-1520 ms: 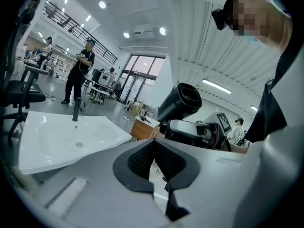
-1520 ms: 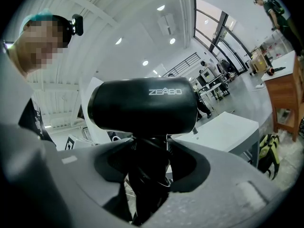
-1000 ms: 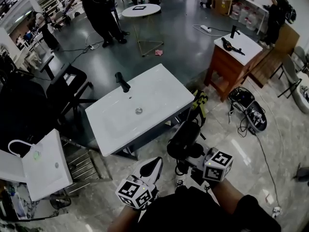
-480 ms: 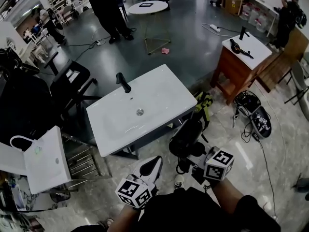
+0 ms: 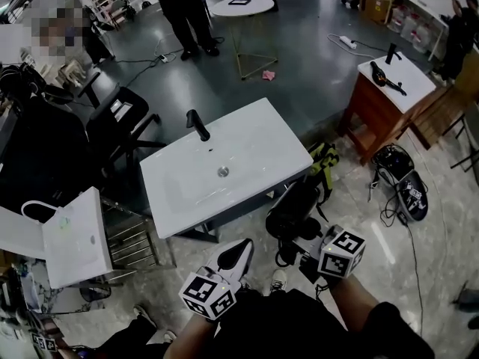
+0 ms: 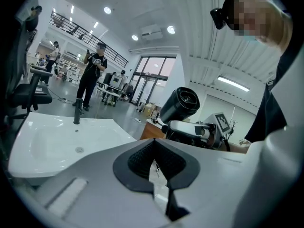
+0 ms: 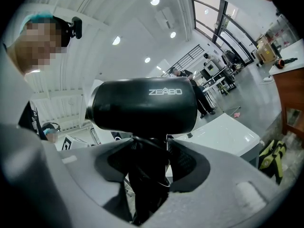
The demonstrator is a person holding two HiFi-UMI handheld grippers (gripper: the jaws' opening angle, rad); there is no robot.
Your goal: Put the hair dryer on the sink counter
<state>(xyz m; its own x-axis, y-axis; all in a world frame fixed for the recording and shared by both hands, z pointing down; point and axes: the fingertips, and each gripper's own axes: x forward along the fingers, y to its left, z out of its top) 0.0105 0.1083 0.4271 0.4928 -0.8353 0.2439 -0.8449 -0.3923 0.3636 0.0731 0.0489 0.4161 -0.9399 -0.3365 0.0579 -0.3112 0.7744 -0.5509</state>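
- My right claw is clamped on the handle of the black hair dryer. The barrel is up, and I hold it in the air just short of the sink counter's near edge, not yet over it.
- My left claw is closed and empty, also short of that near edge.
- Risk: the heavy barrel sits above my grip, so it may pivot or slip as I reach.
- Set on the counter's rim or basin slope, it could slide off; at the far side I could knock the faucet.
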